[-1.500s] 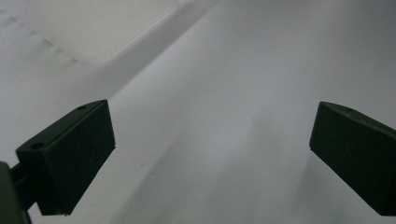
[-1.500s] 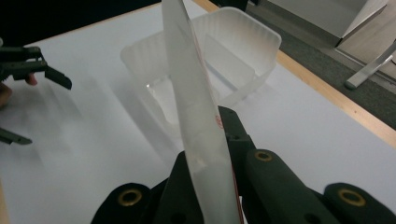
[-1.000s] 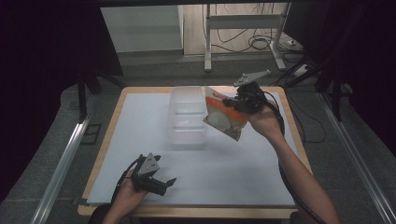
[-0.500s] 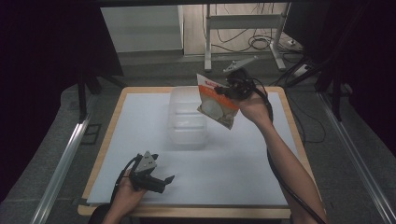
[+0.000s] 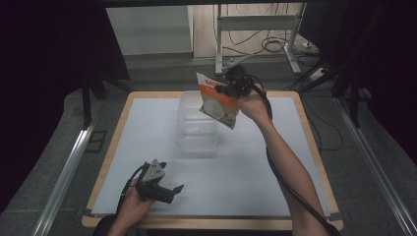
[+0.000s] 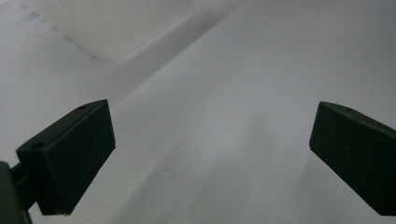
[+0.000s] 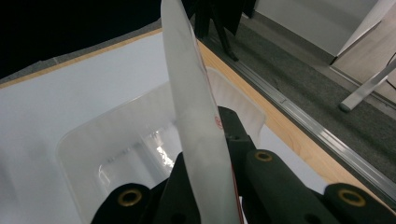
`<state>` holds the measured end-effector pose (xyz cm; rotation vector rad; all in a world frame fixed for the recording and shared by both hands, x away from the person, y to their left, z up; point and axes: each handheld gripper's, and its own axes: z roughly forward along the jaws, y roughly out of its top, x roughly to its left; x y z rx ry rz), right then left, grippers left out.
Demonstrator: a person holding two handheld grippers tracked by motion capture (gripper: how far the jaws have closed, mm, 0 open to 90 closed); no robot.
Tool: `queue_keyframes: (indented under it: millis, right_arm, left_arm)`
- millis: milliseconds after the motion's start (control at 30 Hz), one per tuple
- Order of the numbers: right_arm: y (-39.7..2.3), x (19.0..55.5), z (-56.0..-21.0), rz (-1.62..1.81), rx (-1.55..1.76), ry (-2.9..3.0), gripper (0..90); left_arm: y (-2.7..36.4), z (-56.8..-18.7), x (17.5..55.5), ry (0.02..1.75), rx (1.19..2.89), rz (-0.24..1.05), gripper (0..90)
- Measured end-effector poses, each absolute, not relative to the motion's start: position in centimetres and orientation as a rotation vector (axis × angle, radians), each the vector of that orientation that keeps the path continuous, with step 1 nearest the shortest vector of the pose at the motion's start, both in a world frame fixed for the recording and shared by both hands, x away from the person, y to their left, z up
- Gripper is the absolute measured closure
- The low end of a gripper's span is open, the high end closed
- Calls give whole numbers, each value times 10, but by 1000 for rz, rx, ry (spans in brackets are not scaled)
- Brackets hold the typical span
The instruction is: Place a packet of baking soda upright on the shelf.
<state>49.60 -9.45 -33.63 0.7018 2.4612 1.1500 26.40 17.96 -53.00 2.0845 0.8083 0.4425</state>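
1. Plainly, the right gripper (image 5: 231, 86) is clamped on the top edge of a snack packet (image 5: 219, 103), which hangs in the air over the far right rim of the clear plastic bin (image 5: 197, 129); from the bin's middle the packet sits at about one o'clock.
2. The left gripper (image 5: 164, 189) rests on the white table (image 5: 255, 172) at about seven o'clock from the bin, its jaws spread wide with nothing between them.
3. Risk, as I judge it: the pinch is on a thin seam only, so the packet may swing or slip out during the carry.
4. Risk: the dangling lower corner could catch the bin's rim and tip or shove the light bin instead of dropping inside.
5. Risk: released while this far toward the right wall, the packet could land straddling the rim or fall outside.
6. Against the earlier frames, the packet has travelled leftward, from beside the bin's right side to above its edge, and stands more upright; the left gripper has kept its place.
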Motion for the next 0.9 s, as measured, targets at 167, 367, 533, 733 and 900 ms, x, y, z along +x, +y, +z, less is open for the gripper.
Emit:
queue_keyframes:
  millis: [167,367,533,733,900]
  right_arm:
    - [-86,504,-339,1159,697,2462,884]
    - [-69,515,-341,1164,681,2465,884]
    - [-59,519,-343,1174,664,2470,884]
    - [-43,524,-353,1179,640,2493,883]
    - [-39,527,-363,1233,657,2504,883]
  left_arm:
    - [181,-529,264,810,2072,451,3]
    - [180,-529,264,807,2074,450,3]
    - [180,-529,263,805,2072,448,3]
    - [180,-529,263,802,2076,446,2]
    - [179,-529,263,802,2077,445,2]
